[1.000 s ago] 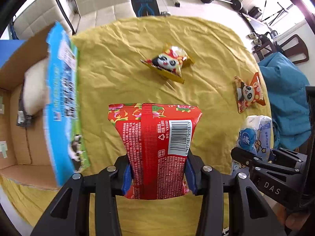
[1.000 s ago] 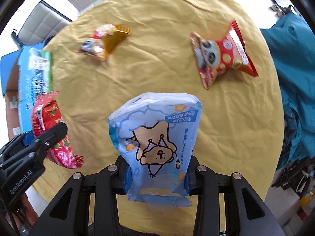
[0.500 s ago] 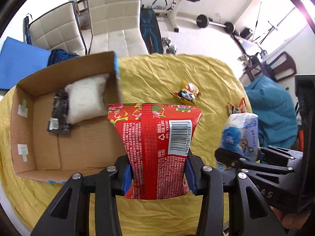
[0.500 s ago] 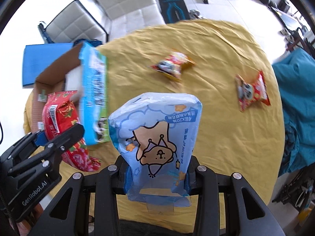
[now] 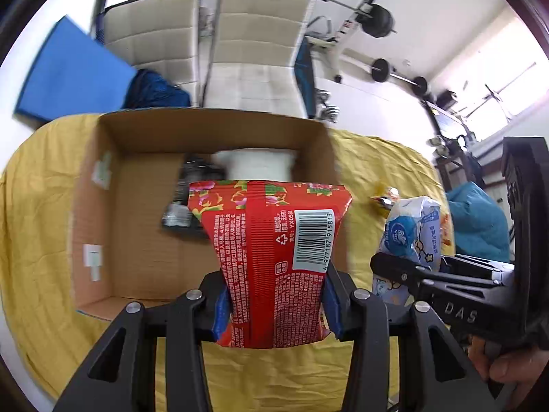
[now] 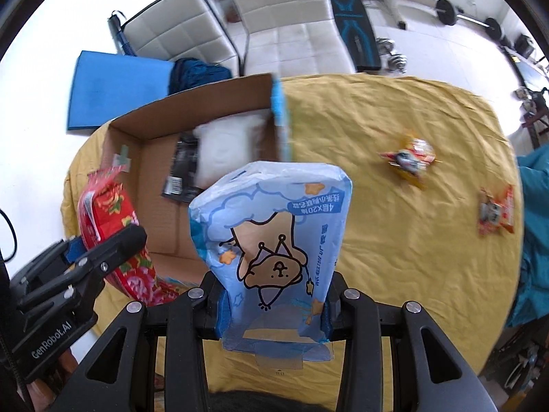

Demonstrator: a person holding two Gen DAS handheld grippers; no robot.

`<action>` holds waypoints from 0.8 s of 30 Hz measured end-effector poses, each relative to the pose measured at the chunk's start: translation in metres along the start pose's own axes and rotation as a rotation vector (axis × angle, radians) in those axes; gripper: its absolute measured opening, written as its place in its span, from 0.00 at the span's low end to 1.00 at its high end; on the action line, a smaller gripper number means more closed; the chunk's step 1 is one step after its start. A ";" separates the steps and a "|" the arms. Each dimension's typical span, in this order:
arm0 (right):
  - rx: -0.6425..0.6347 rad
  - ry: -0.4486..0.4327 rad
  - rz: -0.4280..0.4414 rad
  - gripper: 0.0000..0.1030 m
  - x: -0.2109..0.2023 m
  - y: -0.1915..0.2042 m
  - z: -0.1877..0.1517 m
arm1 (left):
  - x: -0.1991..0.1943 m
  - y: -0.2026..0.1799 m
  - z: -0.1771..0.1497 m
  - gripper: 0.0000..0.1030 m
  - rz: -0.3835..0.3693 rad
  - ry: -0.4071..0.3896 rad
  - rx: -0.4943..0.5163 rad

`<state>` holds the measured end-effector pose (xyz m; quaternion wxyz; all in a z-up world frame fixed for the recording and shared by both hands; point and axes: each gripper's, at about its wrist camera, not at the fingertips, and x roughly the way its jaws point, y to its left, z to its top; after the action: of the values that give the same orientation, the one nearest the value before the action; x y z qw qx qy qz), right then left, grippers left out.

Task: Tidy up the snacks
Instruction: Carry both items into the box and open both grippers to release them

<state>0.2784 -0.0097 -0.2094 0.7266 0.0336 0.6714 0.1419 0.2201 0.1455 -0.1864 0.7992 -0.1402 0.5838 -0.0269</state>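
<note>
On the red floral foil snack packet (image 5: 271, 261) I read a barcode numbered 6 977187 915813, with "YX058" printed beside it and a recycling symbol. The black left gripper body (image 6: 51, 309) carries "GenRobot.AI" in white. The black right gripper body (image 5: 459, 295) shows "DAS". The pale blue cartoon-bear packet (image 6: 274, 240) bears "4", "X20" and Chinese characters I cannot resolve.

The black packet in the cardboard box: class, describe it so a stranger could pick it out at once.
Start at the yellow tablecloth and find the open cardboard box at its left end. Inside, two things lie side by side on the floor: a plump white packet and, at its left, the black packet. It is the only flat, dark, narrow one.
</note>
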 end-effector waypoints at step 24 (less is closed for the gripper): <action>-0.035 0.225 -0.104 0.40 0.182 0.076 0.037 | 0.124 0.135 0.066 0.40 0.158 0.226 -0.081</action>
<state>0.3135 0.1136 -0.3636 0.6537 -0.0301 0.7468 0.1184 0.3052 0.2625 -0.3173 0.7218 -0.1221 0.6798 0.0438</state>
